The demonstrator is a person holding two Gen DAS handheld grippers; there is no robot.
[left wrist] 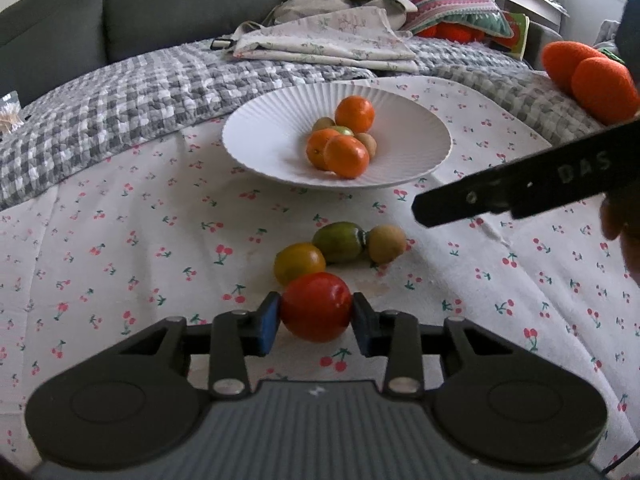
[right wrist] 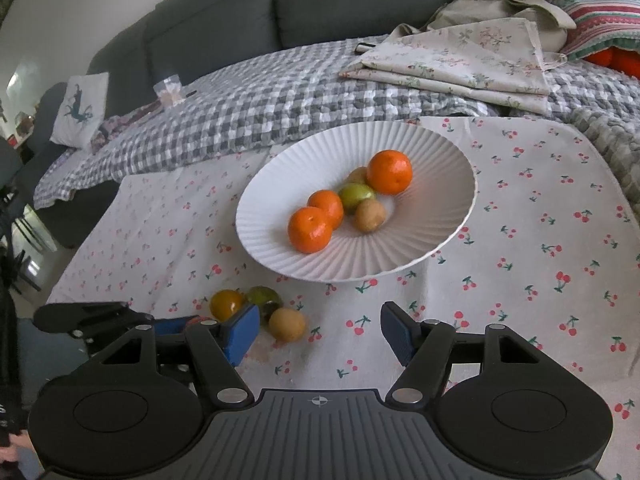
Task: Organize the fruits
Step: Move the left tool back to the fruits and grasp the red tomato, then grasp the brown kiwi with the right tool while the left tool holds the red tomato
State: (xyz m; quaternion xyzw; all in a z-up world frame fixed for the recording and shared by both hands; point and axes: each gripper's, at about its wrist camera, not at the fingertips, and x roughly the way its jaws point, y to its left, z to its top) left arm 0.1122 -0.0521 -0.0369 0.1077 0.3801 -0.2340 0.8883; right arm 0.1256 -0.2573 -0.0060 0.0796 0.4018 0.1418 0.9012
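A glossy red fruit (left wrist: 316, 306), round and slightly wider than tall, is clamped between the 2 blue pads of the left gripper (left wrist: 316, 312). Its shade runs from deep red to orange-red, with a bright highlight on its upper right. No clear long axis can be told, and which way its stem end points is not shown. It is held at the cherry-print cloth (left wrist: 120, 264), on the near side of the white ribbed plate (left wrist: 256, 136) and well apart from it.

Between the red fruit and the plate, 3 loose fruits are seen: a yellow-orange fruit (left wrist: 299, 263) touching the red one, a green fruit (left wrist: 339, 241) beyond it, and a tan fruit (left wrist: 386, 244) beside the green one. The green fruit's long axis lies roughly parallel to the plate's near rim.

In the plate, 3 mandarins (right wrist: 310, 229) are grouped with 1 green and 2 tan fruits.

The right gripper (right wrist: 320, 330) is held near the plate's near rim with its jaws wide apart and nothing between them.
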